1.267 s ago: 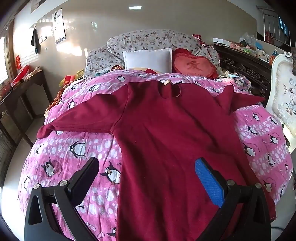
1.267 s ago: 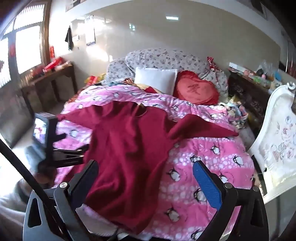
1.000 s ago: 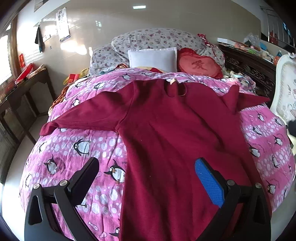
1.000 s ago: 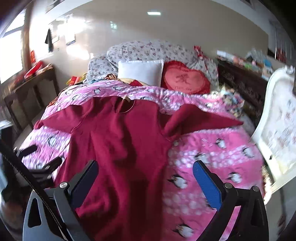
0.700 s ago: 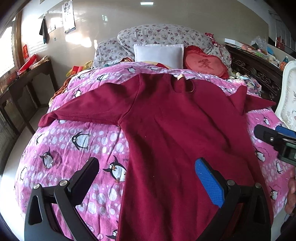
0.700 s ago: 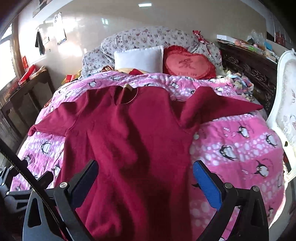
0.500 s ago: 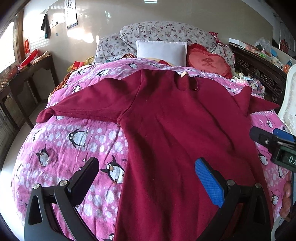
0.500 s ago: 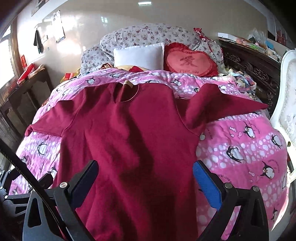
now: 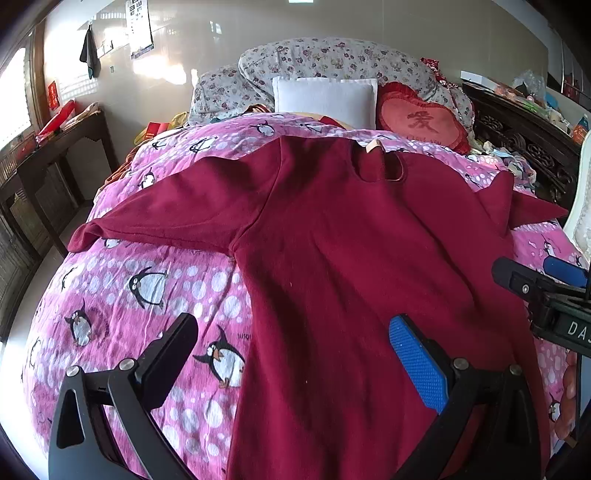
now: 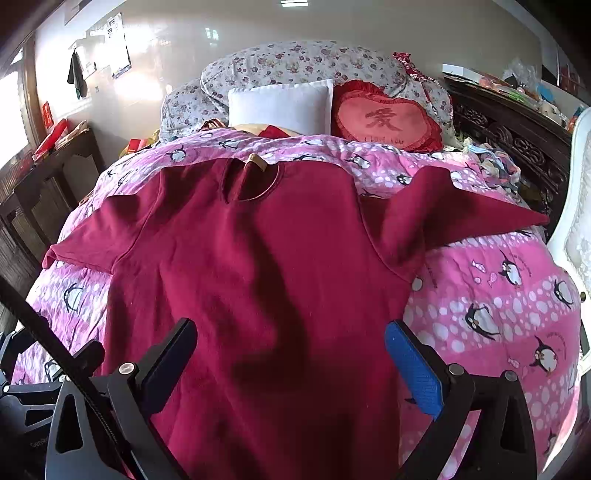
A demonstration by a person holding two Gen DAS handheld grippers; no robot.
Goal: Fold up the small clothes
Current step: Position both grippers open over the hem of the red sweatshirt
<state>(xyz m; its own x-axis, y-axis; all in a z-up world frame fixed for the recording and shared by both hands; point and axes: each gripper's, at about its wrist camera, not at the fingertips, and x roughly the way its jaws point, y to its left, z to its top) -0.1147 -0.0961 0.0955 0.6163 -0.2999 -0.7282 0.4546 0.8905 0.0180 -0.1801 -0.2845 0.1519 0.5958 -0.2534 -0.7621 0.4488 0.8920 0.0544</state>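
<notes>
Both grippers, left point(image 9: 291, 349) and right point(image 10: 290, 349), gape wide above red garment point(image 10: 266, 266); right gripper's label reads "DA".

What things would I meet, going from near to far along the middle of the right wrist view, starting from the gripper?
right gripper → dark red garment → its neckline → pink penguin quilt → white pillow → floral bedding → wall

Bright daylight from window point(image 9: 14, 96) at left edge, blown out white. Glare patches on glossy wall point(image 10: 147, 88); ceiling lamp point(image 10: 291, 3) reflected at top. Soft dark shadow down middle of garment point(image 10: 280, 295) in right view. Strong fisheye bending, black vignette in corners. Centre sharp; rims slightly soft. Colours saturated, no motion blur.
</notes>
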